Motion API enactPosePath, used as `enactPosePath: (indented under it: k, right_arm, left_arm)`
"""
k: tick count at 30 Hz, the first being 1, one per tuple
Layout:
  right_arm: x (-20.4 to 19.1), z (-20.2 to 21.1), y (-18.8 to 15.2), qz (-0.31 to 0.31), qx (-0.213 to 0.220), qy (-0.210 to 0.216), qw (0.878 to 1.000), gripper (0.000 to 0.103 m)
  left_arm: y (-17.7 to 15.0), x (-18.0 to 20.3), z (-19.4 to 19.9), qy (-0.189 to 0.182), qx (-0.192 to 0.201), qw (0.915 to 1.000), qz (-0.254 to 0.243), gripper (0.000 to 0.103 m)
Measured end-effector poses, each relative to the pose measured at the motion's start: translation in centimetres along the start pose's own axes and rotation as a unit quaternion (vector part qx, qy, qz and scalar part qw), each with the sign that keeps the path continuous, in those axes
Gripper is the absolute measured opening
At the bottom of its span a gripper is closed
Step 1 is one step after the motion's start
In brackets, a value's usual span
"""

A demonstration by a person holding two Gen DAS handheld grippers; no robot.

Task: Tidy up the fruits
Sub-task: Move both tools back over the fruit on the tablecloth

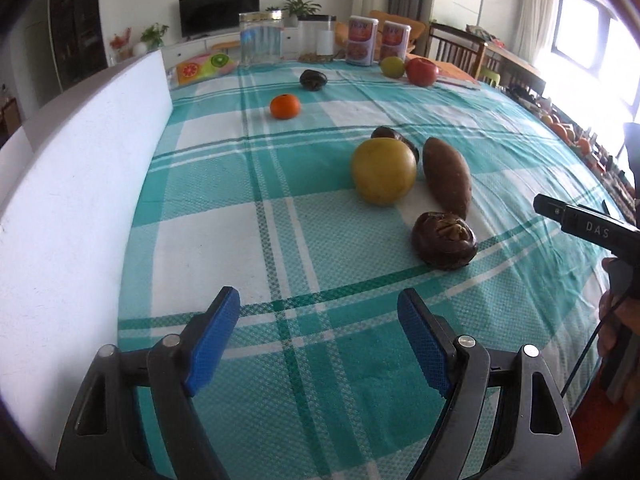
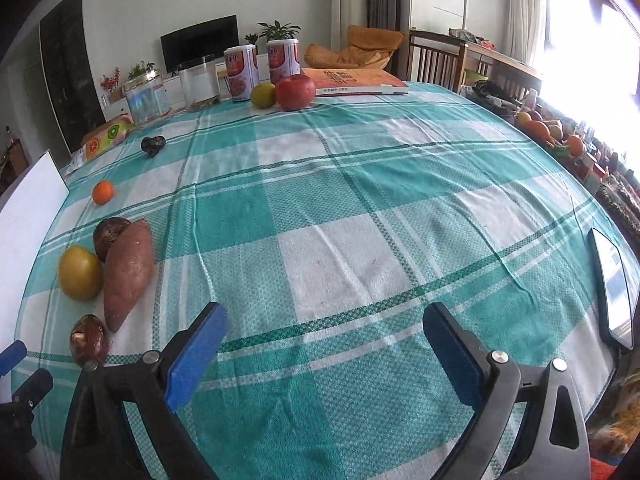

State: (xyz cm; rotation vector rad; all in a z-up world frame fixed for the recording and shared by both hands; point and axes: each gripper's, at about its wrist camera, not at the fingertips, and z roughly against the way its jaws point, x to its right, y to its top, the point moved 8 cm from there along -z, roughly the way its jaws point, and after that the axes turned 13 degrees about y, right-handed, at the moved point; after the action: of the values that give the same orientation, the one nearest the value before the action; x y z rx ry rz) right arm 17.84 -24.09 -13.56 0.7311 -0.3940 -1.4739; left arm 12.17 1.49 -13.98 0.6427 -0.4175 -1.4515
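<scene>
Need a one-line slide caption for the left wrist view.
Open left tongs hover over checked tablecloth, facing yellow fruit and sweet potato.

I see a white wall, dark flat television, wooden slatted chairs, and a glaring bright window.

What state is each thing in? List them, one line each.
left gripper: open, empty.
right gripper: open, empty.
sweet potato: lying flat, against the yellow fruit.
orange: resting alone.
red apple: upright beside the green fruit.
phone: flat, screen up.
</scene>
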Motion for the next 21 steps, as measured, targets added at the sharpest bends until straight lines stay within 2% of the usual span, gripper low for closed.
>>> enactPosePath:
  k: [2, 7, 13, 21]
  right_arm:
    - [-0.2, -0.7, -0.3, 0.001, -0.011, 0.007, 1.000, 0.098]
    - [-0.1, -1.9, -1.1, -0.006, -0.034, 0.008, 0.999, 0.098]
    - [-0.1, -2.0, -1.2, -0.007, -0.035, 0.007, 0.999, 0.101]
    - [-0.2, -2.1, -1.3, -0.004, -0.041, 0.005, 0.999, 0.103]
  left_arm:
    - [-0.3, -0.4, -0.6, -0.003, -0.009, 0.9999, 0.010, 0.083]
    - [-0.3, -0.7, -0.7, 0.011, 0.004, 0.9999, 0.009, 0.084]
    - [-0.2, -0.2, -1.1, 0.020, 0.003, 0.9998, -0.006, 0.089]
    - [-0.3, -0.1, -1.2, 0.026, 0.002, 0.9996, -0.014, 0.090]
